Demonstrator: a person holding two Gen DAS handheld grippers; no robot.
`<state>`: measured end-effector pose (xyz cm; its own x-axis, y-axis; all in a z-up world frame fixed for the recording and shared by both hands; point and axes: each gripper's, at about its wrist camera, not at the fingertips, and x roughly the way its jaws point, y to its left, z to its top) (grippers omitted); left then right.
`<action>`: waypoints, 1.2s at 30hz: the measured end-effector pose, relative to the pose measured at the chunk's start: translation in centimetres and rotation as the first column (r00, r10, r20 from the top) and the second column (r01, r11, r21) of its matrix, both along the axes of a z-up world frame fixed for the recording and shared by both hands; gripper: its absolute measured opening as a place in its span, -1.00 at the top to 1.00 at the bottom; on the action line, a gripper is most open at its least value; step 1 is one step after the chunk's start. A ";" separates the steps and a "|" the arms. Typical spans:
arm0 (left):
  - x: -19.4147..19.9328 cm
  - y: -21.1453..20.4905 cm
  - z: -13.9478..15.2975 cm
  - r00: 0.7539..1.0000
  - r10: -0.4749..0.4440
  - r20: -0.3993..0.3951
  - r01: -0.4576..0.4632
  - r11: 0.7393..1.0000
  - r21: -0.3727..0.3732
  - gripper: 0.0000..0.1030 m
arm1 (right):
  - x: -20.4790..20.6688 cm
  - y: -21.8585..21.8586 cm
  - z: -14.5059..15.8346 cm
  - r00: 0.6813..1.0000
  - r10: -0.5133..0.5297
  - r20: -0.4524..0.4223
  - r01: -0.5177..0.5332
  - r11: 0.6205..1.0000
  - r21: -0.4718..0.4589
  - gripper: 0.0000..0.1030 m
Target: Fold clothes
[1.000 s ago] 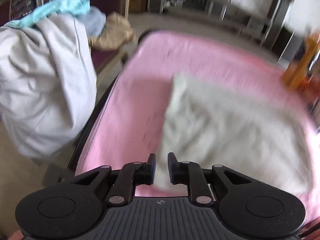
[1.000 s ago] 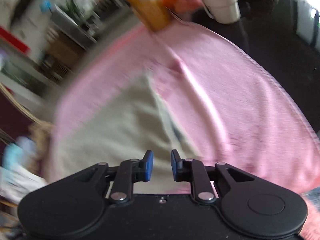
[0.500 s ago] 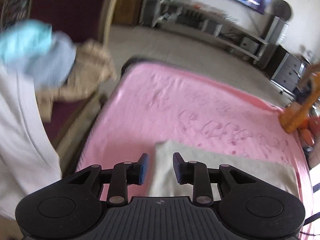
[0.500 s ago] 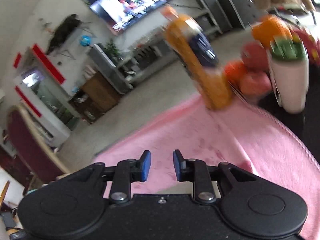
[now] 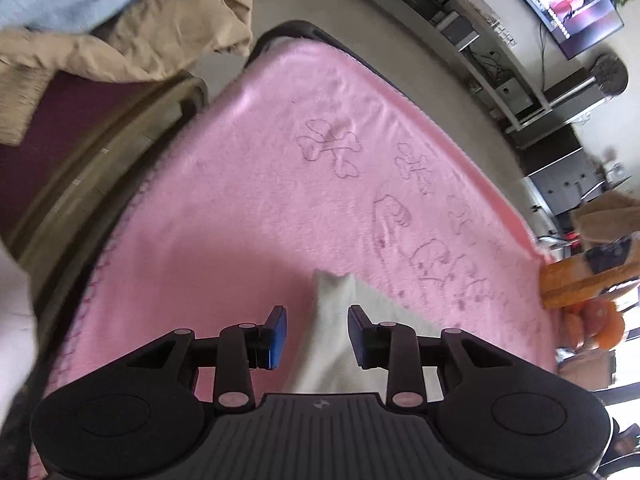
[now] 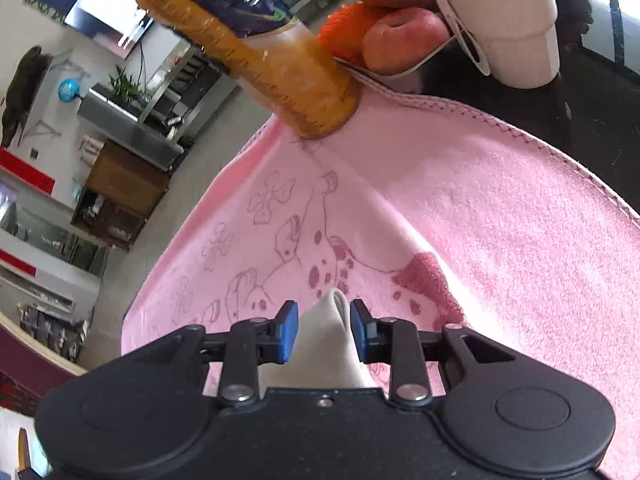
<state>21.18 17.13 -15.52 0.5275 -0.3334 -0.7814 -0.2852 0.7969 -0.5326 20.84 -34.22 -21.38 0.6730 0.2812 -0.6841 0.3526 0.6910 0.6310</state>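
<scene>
- left wrist view, upper left: a heap of clothes [image 5: 132, 20], tan and pale blue, on a dark red seat [image 5: 72, 120].
- centre: a pink towel [image 5: 260, 200] with line drawings covers the surface.
- lower centre: the left gripper [image 5: 316, 330] has its jaws wide apart, with a corner of the cream cloth [image 5: 336, 340] between them, untouched.
- right wrist view, top: an orange bottle [image 6: 256, 52] stands on the towel's edge, fruit [image 6: 400, 36] beside it.
- lower centre: the right gripper [image 6: 324, 330] is spread too, a cream corner lying in the gap.
</scene>
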 end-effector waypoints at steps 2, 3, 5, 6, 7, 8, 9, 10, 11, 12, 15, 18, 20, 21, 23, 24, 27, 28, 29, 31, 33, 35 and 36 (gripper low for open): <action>0.7 0.1 -0.4 1.000 -0.001 0.000 0.001 1.000 -0.028 0.50 | 0.0 -0.5 -0.1 1.000 -0.012 -0.005 0.012 1.000 0.013 0.41; 1.1 0.0 -0.7 1.000 -0.004 -0.002 0.004 0.999 -0.032 0.54 | 0.0 -0.5 -0.2 1.000 -0.015 -0.014 0.016 1.000 0.017 0.41; 1.8 -0.3 -1.1 1.000 -0.014 -0.009 0.014 1.000 -0.025 0.61 | 0.0 -0.6 -0.4 0.999 -0.023 -0.030 0.023 0.999 0.024 0.41; 2.0 -0.4 -1.4 1.000 -0.012 -0.013 0.012 1.000 -0.024 0.65 | 0.0 -0.6 -0.5 0.999 -0.026 -0.038 0.027 0.999 0.028 0.39; 2.2 -0.4 -1.6 1.000 -0.011 -0.017 0.010 1.000 -0.024 0.68 | 0.0 -0.6 -0.6 0.999 -0.029 -0.046 0.031 0.999 0.031 0.37; 2.4 -0.5 -1.8 1.000 -0.009 -0.020 0.008 1.000 -0.024 0.69 | -0.1 -0.7 -0.6 0.998 -0.032 -0.048 0.033 0.999 0.030 0.33; 2.6 -0.5 -2.0 1.000 0.007 -0.019 -0.007 1.000 -0.019 0.70 | -0.1 -0.7 -0.7 0.998 -0.034 -0.050 0.035 0.999 0.029 0.30; 2.5 -0.5 -2.0 0.999 0.038 -0.010 -0.038 0.999 -0.008 0.73 | -0.1 -0.7 -0.7 0.998 -0.036 -0.052 0.037 0.999 0.027 0.30; 2.5 -0.5 -2.1 0.998 0.070 -0.001 -0.070 0.998 0.003 0.78 | -0.2 -0.7 -0.7 0.998 -0.034 -0.052 0.035 0.999 0.019 0.30; 2.3 -0.6 -1.9 0.995 0.100 0.017 -0.100 0.994 0.034 0.90 | -0.3 -0.7 -0.7 0.998 -0.032 -0.051 0.033 0.999 0.010 0.30; 1.3 -1.1 -0.3 0.984 0.157 0.088 -0.170 0.972 0.164 0.99 | -0.4 -0.8 -0.7 0.998 -0.027 -0.050 0.026 1.000 -0.015 0.29; 1.0 -1.1 -0.3 0.991 0.116 0.063 -0.123 0.985 0.125 0.81 | -0.6 -1.5 -0.7 0.998 -0.048 -0.050 0.047 0.999 -0.002 0.27; 0.8 -1.1 -0.2 0.995 0.087 0.048 -0.092 0.991 0.098 0.32 | -0.7 -2.0 -0.8 0.997 -0.061 -0.053 0.063 0.997 0.035 0.26; 0.8 -1.1 -0.2 0.997 0.073 0.040 -0.076 0.994 0.084 0.35 | -0.7 -2.1 -0.9 0.997 -0.061 -0.057 0.064 0.996 0.060 0.26; 0.6 -1.1 -0.2 0.999 0.044 0.026 -0.045 0.997 0.056 0.35 | -0.5 -1.9 -1.0 0.997 -0.050 -0.059 0.056 0.995 0.087 0.25; 0.6 -1.1 -0.2 0.999 0.034 0.023 -0.035 0.998 0.056 0.35 | -0.4 -1.8 -1.1 0.997 -0.045 -0.059 0.050 0.995 0.092 0.25; 1.2 -1.1 -0.8 0.999 0.032 0.013 -0.033 0.999 0.031 0.54 | 0.0 -1.4 -1.0 0.998 -0.037 -0.056 0.041 0.997 0.073 0.25; 1.3 -1.0 -1.1 0.999 0.040 0.007 -0.040 0.999 0.027 0.57 | 0.0 -1.4 -1.1 0.998 -0.037 -0.056 0.041 0.997 0.073 0.25; 1.4 -1.0 -1.4 0.999 0.048 0.002 -0.048 0.999 0.023 0.62 | 0.1 -1.4 -1.2 0.998 -0.039 -0.057 0.043 0.996 0.073 0.26; 1.7 -0.9 -1.7 0.998 0.061 -0.008 -0.060 0.998 0.013 0.70 | 0.3 -1.5 -1.5 0.997 -0.043 -0.063 0.048 0.996 0.071 0.28; 1.8 -0.9 -1.9 0.997 0.074 -0.016 -0.073 0.997 0.003 0.70 | 0.7 -1.3 -1.8 0.997 -0.038 -0.061 0.043 0.995 0.086 0.33; 1.9 -1.0 -2.0 0.996 0.085 -0.019 -0.085 0.996 0.004 0.73 | 1.2 -1.0 -1.9 0.998 -0.032 -0.051 0.036 0.995 0.088 0.34; 2.0 -1.0 -2.0 0.996 0.090 -0.020 -0.090 0.996 0.007 0.74 | 1.6 -0.7 -1.8 0.999 -0.028 -0.043 0.031 0.996 0.083 0.34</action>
<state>23.19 16.14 -17.51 0.5389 -0.2810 -0.7941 -0.3665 0.7706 -0.5214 22.41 -34.96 -23.20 0.6535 0.3191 -0.6864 0.3990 0.6253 0.6707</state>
